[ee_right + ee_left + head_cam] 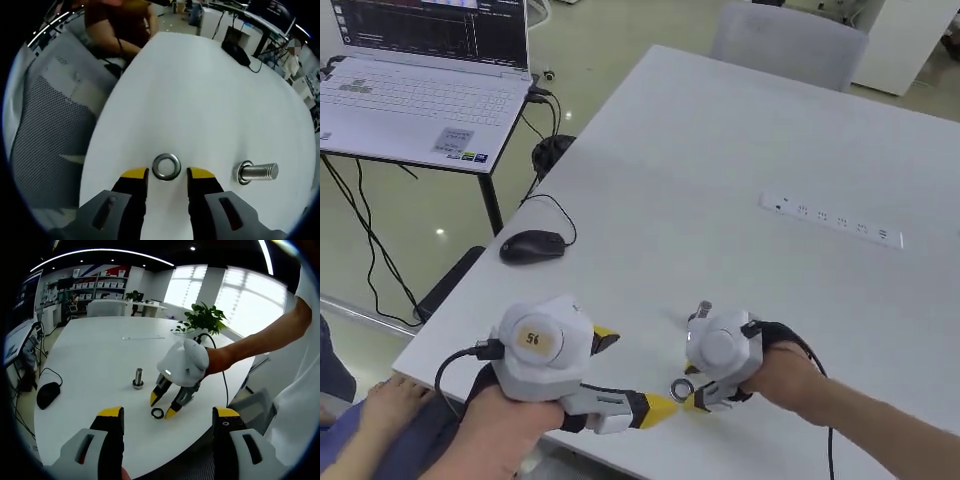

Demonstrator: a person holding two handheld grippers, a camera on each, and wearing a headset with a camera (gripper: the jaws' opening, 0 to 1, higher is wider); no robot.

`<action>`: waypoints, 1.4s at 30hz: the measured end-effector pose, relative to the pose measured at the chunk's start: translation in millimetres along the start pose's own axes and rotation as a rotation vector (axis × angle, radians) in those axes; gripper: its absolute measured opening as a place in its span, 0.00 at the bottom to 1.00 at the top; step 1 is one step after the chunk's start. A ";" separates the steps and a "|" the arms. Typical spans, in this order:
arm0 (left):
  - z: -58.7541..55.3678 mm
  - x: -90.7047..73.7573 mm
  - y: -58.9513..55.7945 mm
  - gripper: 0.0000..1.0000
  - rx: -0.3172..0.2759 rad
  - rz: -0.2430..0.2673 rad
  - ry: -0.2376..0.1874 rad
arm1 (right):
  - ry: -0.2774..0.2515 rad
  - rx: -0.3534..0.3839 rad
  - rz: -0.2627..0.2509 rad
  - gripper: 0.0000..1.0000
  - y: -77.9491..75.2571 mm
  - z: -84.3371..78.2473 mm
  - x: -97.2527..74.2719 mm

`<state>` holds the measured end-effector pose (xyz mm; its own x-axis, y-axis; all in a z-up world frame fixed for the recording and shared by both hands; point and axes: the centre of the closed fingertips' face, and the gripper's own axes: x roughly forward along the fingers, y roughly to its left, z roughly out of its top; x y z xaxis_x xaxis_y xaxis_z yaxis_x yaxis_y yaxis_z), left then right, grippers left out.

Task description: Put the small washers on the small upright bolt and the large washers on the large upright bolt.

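Observation:
A metal washer (166,166) lies flat on the white table (200,90), just ahead of the gap between my right gripper's (168,175) open jaws. The head view has the washer (681,390) near the table's front edge, under the right gripper (686,396). An upright bolt (257,172) with a ring at its base stands a short way beyond, also seen as the bolt (703,310) and the bolt (138,378). My left gripper (168,412) is open and empty, facing the right gripper (162,406) and the washer (157,413). The left gripper (632,374) hovers at the front edge.
A black mouse (532,246) with its cable sits near the table's left edge. A white power strip (830,220) lies at the far right. A laptop (420,90) stands on a side stand to the left, and a grey chair (785,40) stands behind the table.

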<state>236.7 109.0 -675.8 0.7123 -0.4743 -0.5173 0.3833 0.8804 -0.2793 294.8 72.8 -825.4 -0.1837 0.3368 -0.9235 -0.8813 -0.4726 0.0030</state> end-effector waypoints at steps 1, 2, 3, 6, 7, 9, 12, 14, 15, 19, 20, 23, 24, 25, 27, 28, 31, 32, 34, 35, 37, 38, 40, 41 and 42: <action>0.4 0.2 -0.1 0.71 0.001 0.000 0.000 | -0.004 -0.004 0.003 0.33 0.6 0.7 0.2; 1.1 0.4 -1.0 0.71 0.002 -0.001 0.000 | -0.008 -0.011 0.007 0.33 0.8 1.2 0.4; 1.3 0.7 -1.2 0.71 0.003 -0.002 0.001 | -0.009 -0.012 0.010 0.33 0.3 0.8 0.8; 1.8 2.3 -1.4 0.71 0.004 -0.003 0.000 | -0.012 -0.022 0.012 0.33 0.4 1.2 0.6; 2.2 3.1 -2.2 0.71 0.004 -0.005 0.000 | -0.014 -0.021 0.011 0.33 0.4 0.8 0.8; 2.6 4.6 -3.4 0.71 0.007 -0.008 0.001 | -0.019 -0.027 0.005 0.32 1.2 0.7 0.4; 3.9 6.2 -4.9 0.71 0.008 -0.011 0.000 | -0.041 -0.037 0.002 0.25 2.6 1.5 1.2; 4.8 6.8 -5.6 0.71 0.009 -0.013 -0.002 | -0.041 -0.031 -0.004 0.24 2.1 1.9 1.4; 5.3 7.2 -6.0 0.71 0.008 -0.014 -0.003 | -0.041 -0.033 -0.007 0.24 2.3 2.3 0.2; 5.1 6.8 -6.9 0.71 0.012 -0.015 0.000 | -0.035 -0.007 -0.011 0.23 2.3 1.1 0.6; 4.9 6.2 -6.9 0.71 0.012 -0.015 0.000 | -0.034 0.000 -0.008 0.23 2.9 0.8 0.4; 3.6 4.0 -4.3 0.71 0.009 -0.009 0.002 | -0.031 -0.002 -0.009 0.23 5.5 -0.8 -1.2; 3.5 3.5 -3.8 0.71 0.007 -0.008 0.001 | -0.029 -0.002 -0.007 0.23 6.9 -1.2 -2.0; 3.1 3.0 -3.1 0.71 0.006 -0.006 0.001 | -0.028 -0.002 -0.008 0.23 7.9 -1.7 -2.7; 2.3 2.5 -2.1 0.71 0.006 -0.003 0.003 | -0.029 0.001 -0.014 0.23 8.3 -2.7 -3.9; 2.3 2.3 -2.0 0.71 0.005 -0.003 0.003 | -0.033 0.010 -0.019 0.22 8.0 -2.8 -5.0; 2.1 2.7 -3.2 0.71 0.003 -0.004 0.003 | -0.052 0.053 -0.033 0.23 5.4 -3.5 -8.4; 2.0 2.9 -3.8 0.71 0.004 -0.004 0.004 | -0.055 0.064 -0.034 0.23 4.8 -4.1 -8.9; 1.6 3.9 -4.4 0.71 0.003 -0.007 0.003 | -0.062 0.084 -0.040 0.23 2.9 -6.3 -10.2; 1.8 4.2 -4.8 0.71 0.003 -0.009 0.003 | -0.065 0.098 -0.040 0.23 2.5 -7.3 -10.4; 1.9 4.7 -5.5 0.71 0.004 -0.010 0.004 | -0.073 0.124 -0.041 0.23 1.9 -9.1 -10.0; 2.0 5.1 -5.9 0.71 0.004 -0.011 0.005 | -0.057 0.143 -0.042 0.23 1.6 -13.0 -8.6; 2.3 6.0 -6.0 0.71 0.007 -0.014 0.005 | -0.039 0.156 -0.036 0.23 2.5 -17.3 -6.9; 2.4 6.1 -6.1 0.71 0.008 -0.014 0.005 | -0.043 0.157 -0.039 0.23 2.4 -16.7 -7.7; 2.5 6.3 -6.2 0.71 0.010 -0.015 0.006 | -0.045 0.163 -0.036 0.23 2.3 -16.4 -8.1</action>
<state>240.2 100.6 -675.3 0.7027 -0.4874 -0.5183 0.3999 0.8731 -0.2788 301.3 55.7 -824.1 -0.1671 0.3888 -0.9060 -0.9459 -0.3226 0.0360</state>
